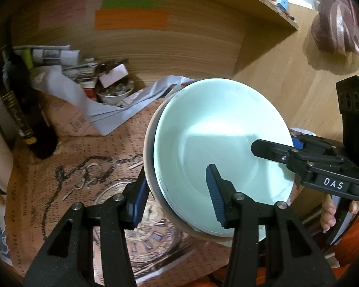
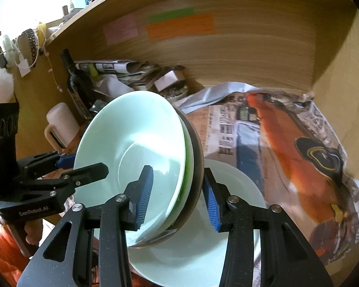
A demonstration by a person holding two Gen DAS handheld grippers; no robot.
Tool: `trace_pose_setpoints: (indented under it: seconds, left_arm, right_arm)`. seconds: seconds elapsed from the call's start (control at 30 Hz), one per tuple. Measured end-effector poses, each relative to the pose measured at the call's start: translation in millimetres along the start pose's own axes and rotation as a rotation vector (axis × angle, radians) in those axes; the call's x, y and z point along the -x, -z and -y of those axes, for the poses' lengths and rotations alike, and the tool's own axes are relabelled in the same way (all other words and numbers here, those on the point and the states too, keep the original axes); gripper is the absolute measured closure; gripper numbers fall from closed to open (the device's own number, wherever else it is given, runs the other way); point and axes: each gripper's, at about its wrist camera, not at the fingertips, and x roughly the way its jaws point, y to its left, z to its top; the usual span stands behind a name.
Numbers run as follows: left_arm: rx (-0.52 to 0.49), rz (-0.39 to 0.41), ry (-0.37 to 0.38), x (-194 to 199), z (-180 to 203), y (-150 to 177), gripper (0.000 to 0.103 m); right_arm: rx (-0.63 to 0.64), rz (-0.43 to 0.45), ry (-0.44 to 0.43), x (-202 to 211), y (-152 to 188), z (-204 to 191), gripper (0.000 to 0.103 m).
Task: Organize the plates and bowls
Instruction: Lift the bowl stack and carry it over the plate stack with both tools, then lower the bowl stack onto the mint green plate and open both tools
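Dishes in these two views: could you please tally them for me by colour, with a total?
mint plate: 1
green dish: 1
brown dish: 1
white plate: 1
metal bowl: 1
Total: 5

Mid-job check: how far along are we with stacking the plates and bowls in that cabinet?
Done: one white plate already lies on the newspaper lining of the shelf. In hand: both the left gripper and the right gripper clamp opposite rims of a tilted stack of dishes, mint plate on top, held above that plate. Left: lower the stack and let go. No other loose dishes show.
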Motion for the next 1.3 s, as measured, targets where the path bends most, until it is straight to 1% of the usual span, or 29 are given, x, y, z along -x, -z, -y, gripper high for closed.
trace_pose_setpoints:
  seconds: [0.3,0.47,0.9,1.13,1.17,1.23,1.3]
  left_arm:
    - [-0.034,-0.02,0.033,-8.7,26.6,0.8,0.056]
    - [-0.044,-0.033,0.044,-14.2,34.3,1.1,0.056]
    - [-0.048,-0.087,0.044,-34.6,41.6,5.7,0.056]
    - [-0.056,-0.082,0.038,-38.5,41.8,3.9,0.056]
    - [-0.057,-0.082,0.034,-39.6,41.4,3.6,0.058]
    - [-0.07,-0.078,0.015,-41.8,41.1,3.1,0.066]
    - [-0.078,-0.075,0.009,-42.6,40.5,2.8,0.069]
  right_arm:
    - [-0.039,-0.01,0.028,9.3,12.5,20.1,0.065]
    - [-0.063,-0.018,0.031,10.4,19.0,27.8,0.065]
    - [-0.099,-0.062,0.03,-1.5,30.4,41.1,0.065]
    - [-0.097,-0.066,0.029,-3.8,29.3,42.6,0.065]
    - [-0.097,-0.066,0.03,-4.8,29.1,43.1,0.065]
    - [-0.105,-0.07,0.028,-7.3,29.0,45.7,0.065]
    - [-0.116,-0.073,0.021,-10.2,28.0,49.2,0.065]
